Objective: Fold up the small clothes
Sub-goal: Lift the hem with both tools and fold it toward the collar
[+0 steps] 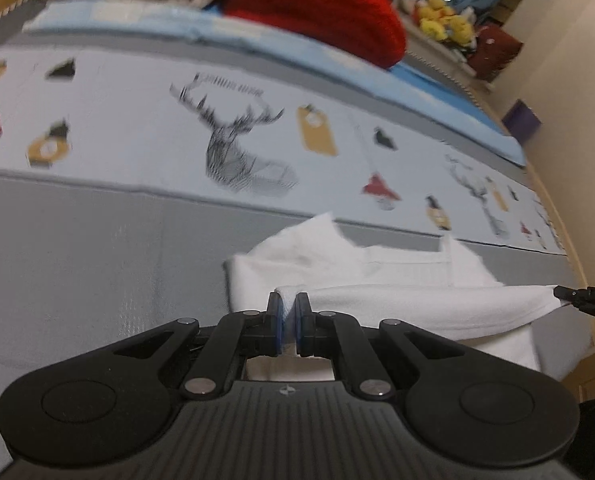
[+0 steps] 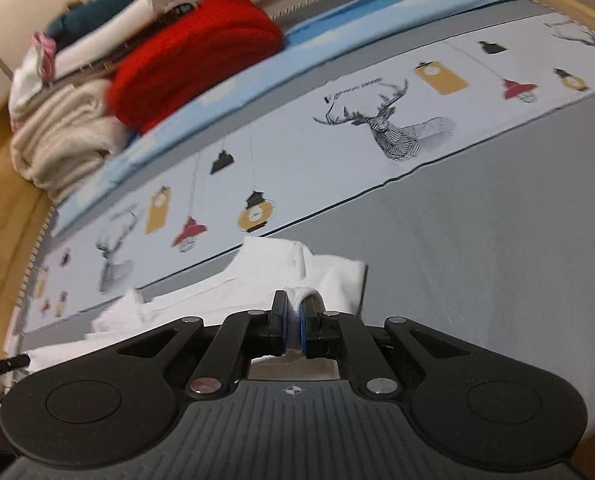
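Observation:
A small white garment (image 1: 377, 280) lies on the grey mat, with one edge lifted between my two grippers. My left gripper (image 1: 288, 305) is shut on the garment's left end. My right gripper (image 2: 293, 306) is shut on the other end of the same white garment (image 2: 265, 276). The raised edge stretches taut from the left gripper to the right gripper's tip (image 1: 569, 294) at the far right of the left wrist view. The left gripper's tip (image 2: 11, 362) shows at the left edge of the right wrist view.
The grey mat (image 1: 89, 264) has a pale band printed with deer and lanterns (image 1: 233, 148). Behind it a stack of folded clothes holds a red knit (image 2: 193, 60) and cream towels (image 2: 65, 136). Yellow plush toys (image 1: 441, 20) sit by a wall.

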Motion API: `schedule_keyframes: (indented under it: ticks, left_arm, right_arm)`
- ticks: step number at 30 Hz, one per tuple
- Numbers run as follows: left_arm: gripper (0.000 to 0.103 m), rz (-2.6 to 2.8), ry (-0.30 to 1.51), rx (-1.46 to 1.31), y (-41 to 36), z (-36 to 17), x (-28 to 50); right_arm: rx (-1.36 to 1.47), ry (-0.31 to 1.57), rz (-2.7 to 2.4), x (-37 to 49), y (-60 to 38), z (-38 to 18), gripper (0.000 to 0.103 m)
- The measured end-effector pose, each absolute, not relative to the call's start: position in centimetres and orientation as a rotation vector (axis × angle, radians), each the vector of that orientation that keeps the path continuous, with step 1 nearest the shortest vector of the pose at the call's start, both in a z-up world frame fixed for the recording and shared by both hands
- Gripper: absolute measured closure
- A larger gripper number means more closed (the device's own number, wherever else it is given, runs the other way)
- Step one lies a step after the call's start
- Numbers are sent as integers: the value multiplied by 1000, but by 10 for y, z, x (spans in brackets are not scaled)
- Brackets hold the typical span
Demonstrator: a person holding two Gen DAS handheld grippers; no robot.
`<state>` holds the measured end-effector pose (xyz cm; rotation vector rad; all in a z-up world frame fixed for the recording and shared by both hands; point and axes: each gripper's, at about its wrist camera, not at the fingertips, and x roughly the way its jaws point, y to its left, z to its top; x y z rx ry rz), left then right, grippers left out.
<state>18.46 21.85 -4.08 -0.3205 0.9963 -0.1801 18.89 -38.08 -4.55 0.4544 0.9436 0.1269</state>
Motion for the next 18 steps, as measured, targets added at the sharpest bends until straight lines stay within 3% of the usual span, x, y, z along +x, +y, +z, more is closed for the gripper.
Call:
schedule_keyframes:
  ticks: [1, 4, 9, 13, 18]
  left_arm:
    - [97, -151, 1059, -339, 219, -51, 190]
    - [97, -158, 1011, -367, 217, -46, 200]
    - [94, -73, 993, -379, 225, -42, 202]
    - [92, 7, 932, -415, 245, -34, 191]
    - [85, -79, 1061, -293, 230, -55, 186]
  right_arm:
    - [446, 947, 121, 194, -378, -54, 98]
    - [456, 1007, 78, 203, -372, -78, 98]
    - [432, 889, 70, 211, -370, -64, 96]
    - [395, 826, -51, 200, -380, -55, 75]
    - [352, 939, 69, 192, -372, -70, 75]
